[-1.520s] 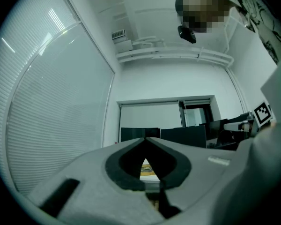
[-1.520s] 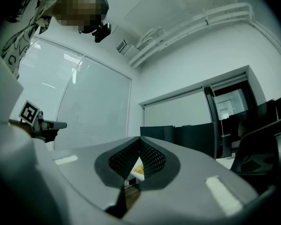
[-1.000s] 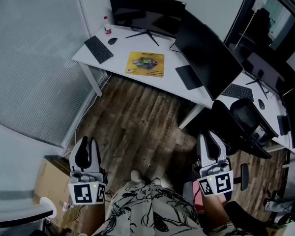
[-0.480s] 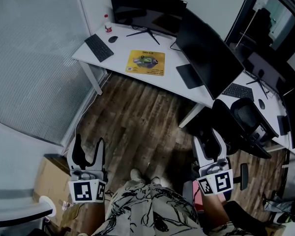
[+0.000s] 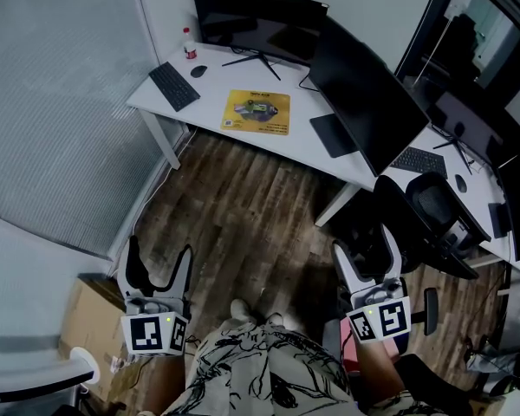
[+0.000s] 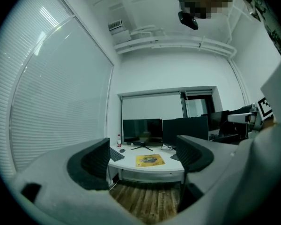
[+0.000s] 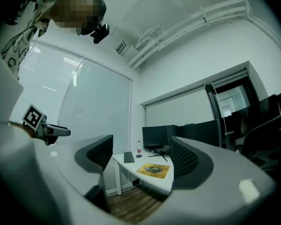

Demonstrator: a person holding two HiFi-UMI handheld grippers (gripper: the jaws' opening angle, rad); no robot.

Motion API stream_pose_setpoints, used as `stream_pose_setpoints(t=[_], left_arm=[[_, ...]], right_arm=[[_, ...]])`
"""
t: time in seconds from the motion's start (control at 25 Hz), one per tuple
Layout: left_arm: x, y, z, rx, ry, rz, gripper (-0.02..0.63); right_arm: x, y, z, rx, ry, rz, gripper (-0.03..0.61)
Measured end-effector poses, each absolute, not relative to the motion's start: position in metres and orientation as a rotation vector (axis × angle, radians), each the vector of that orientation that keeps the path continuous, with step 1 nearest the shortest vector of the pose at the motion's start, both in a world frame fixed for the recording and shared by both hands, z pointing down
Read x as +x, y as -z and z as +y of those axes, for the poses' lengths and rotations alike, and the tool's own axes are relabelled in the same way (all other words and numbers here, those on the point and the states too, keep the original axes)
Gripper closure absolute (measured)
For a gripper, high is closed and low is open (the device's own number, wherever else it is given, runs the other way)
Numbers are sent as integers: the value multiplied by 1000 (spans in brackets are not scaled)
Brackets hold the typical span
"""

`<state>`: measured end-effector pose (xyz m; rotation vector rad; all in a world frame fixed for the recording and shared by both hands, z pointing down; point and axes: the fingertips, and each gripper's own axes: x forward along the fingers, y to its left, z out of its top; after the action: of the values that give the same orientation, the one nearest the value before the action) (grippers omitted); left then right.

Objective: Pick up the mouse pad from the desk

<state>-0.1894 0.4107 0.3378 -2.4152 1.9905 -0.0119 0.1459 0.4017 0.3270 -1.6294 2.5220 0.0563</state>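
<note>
A yellow mouse pad (image 5: pixel 256 112) lies flat on the white desk (image 5: pixel 243 137) across the room; it also shows small in the left gripper view (image 6: pixel 150 160) and in the right gripper view (image 7: pixel 154 169). My left gripper (image 5: pixel 159 263) is held close to my body at the lower left, far from the desk. Its jaws have just been opening and stand wide apart with nothing between them. My right gripper (image 5: pixel 363 243) hangs at the lower right, its jaws likewise having just opened, empty.
On the desk stand two dark monitors (image 5: pixel 260 24), a keyboard (image 5: pixel 174 87), a mouse (image 5: pixel 198 71), a small bottle (image 5: pixel 190 50) and a dark pad (image 5: pixel 333 135). An office chair (image 5: pixel 433 219) is right of me, a cardboard box (image 5: pixel 91 323) at my left. Wooden floor (image 5: pixel 243 224) lies between me and the desk.
Both grippers' jaws have spread from nearly closed to wide apart. Neither hand has shifted noticeably.
</note>
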Motion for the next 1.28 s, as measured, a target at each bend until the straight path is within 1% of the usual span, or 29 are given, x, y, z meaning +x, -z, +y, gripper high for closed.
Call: stream_pose_setpoints(t=[0.08,0.28,0.44,0.92,1.28], left_arm=[[-190,-337,410,-2426,0,1989,164],[-188,-338,407,-2427,4,1985,124],[-191,-339,406,-2421,0,1997,100],[-206,-343,392,-2420,18,1988,87],[-224,-348,376,-2478,-8,1928,87]], right_arm=[[145,-327,401,-1627,-50,2522,182],[146,-327,399,-1628,-30,2499,97],[145,-325,397,-1634,-42,2484,67],[135,-332,387,-1690,-28,2477,60],[110,-333,383,-1725,-32,2446,60]])
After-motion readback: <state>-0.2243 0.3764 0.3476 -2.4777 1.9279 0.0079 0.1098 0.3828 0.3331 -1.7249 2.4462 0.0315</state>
